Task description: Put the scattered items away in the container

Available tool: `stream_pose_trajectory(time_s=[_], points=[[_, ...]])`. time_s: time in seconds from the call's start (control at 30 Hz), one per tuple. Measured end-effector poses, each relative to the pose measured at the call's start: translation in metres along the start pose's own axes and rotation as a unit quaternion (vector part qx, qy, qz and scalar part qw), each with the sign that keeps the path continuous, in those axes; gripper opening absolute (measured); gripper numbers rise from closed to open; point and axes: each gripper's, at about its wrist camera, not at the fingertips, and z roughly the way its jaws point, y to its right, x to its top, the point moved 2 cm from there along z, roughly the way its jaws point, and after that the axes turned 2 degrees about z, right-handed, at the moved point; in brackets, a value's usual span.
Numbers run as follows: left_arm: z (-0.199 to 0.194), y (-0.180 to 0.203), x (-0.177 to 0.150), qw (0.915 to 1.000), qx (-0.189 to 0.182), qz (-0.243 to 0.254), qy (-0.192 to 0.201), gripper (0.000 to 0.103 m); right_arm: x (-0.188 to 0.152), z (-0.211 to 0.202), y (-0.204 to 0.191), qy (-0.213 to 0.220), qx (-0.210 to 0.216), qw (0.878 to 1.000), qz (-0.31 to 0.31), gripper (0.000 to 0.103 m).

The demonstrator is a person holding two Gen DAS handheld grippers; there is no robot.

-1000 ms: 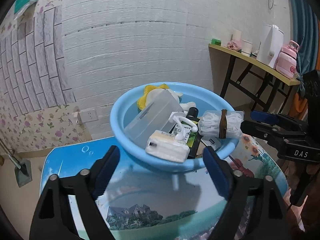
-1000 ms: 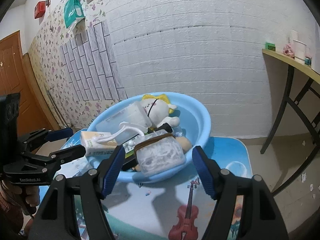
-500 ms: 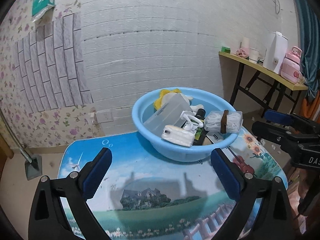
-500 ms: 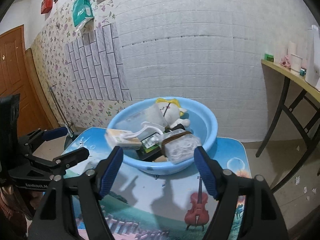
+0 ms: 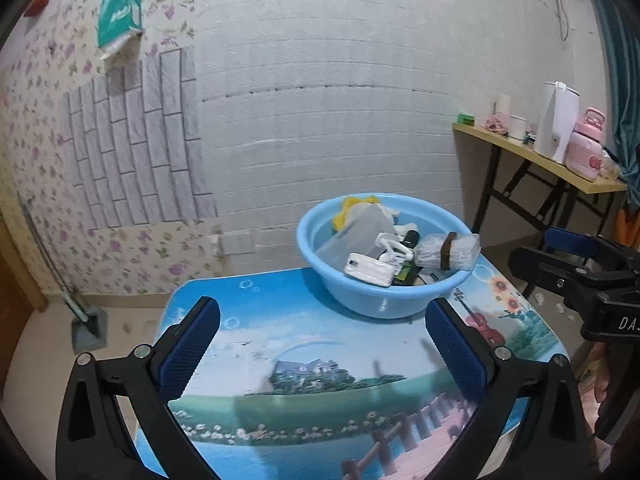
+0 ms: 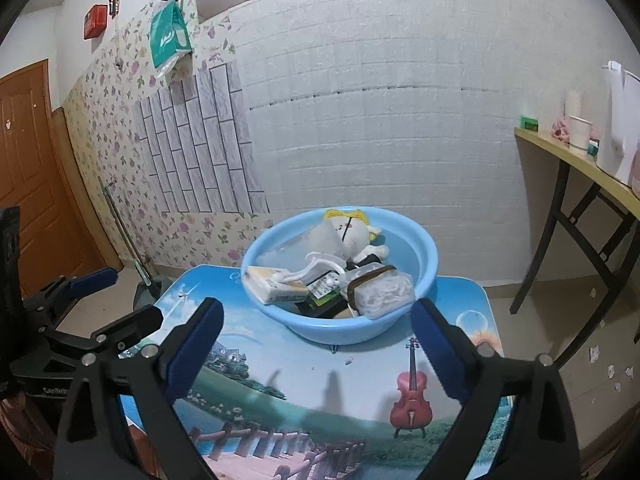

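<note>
Basin (image 5: 382, 300) sits at table's (image 5: 320, 360) far edge, holding all visible items: box (image 6: 276, 289), plush toy (image 6: 354, 236), bundled bag (image 5: 446, 249). Left gripper (image 5: 320, 336) and right gripper (image 6: 316, 336) hover clear, jaws spread, empty; task likely complete.

Against the white brick wall (image 5: 340, 60), a green bag (image 5: 119, 12) hanging high. At right, a wooden side shelf (image 5: 536, 156) bearing a white kettle (image 5: 558, 120) and pink bottle (image 5: 588, 146). At left, a brown door (image 6: 28, 184).
</note>
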Motion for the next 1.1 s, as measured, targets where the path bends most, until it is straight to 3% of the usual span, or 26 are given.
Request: stream_pose_trajectory(time_s=[0.37,0.53,0.73,1.1], points=[[0.000,-0.003,-0.008,0.9998,-0.005,-0.017,-0.011,0.103,-0.004,-0.003,-0.004,-0.004,-0.015,1.000,-0.009,0.100],[0.006,-0.015,-0.011,0.9992,0.010,-0.036,-0.015,0.103,-0.003,0.001,-0.007,-0.001,-0.031,0.999,-0.015,0.100],[0.021,-0.021,-0.021,0.9985,0.025,-0.035,-0.035,0.103,-0.009,0.015,-0.003,-0.014,-0.042,0.999,-0.004,0.100],[0.046,-0.030,-0.028,0.9973,0.012,-0.053,-0.050,0.103,-0.017,0.044,0.004,-0.042,-0.054,0.998,0.000,0.100]])
